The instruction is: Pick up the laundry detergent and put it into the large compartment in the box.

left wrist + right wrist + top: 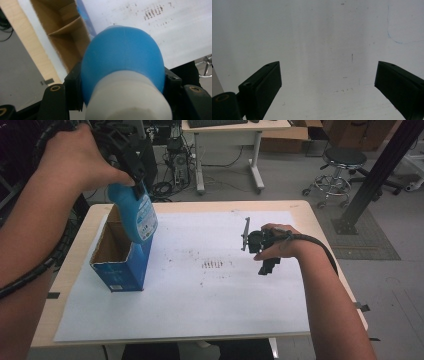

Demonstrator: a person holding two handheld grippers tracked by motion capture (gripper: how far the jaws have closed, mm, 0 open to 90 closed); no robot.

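High view: a light wooden table (307, 212) carries a large white sheet (215, 305), marked near frame centre with a patch of dark smudges (212, 264). At left centre a blue carton (121, 255) stands upright on the sheet, top open, brown interior exposed. The left gripper (131, 170), upper left, is clamped on a blue bottle (138, 215); the bottle hangs base-down with its lower end at the carton's open mouth. The right gripper (264, 251), right of centre, is held above bare sheet, well apart from the carton. Behind the table: grey floor, a white desk (227, 130) with tangled cables beneath it, a black stool (341, 165) at upper right, and a black slanted frame post (382, 167).

Left gripper view: the jaws press both sides of the blue bottle (122, 57) just below its white cap (128, 97). The open carton (66, 32) lies at upper left, with an inner divider visible; smudged sheet (180, 30) at upper right.

Right gripper view: the jaws stand wide apart with nothing between them, over white sheet (317, 37) bearing faint specks and a thin blue pen line (398, 41) at upper right.
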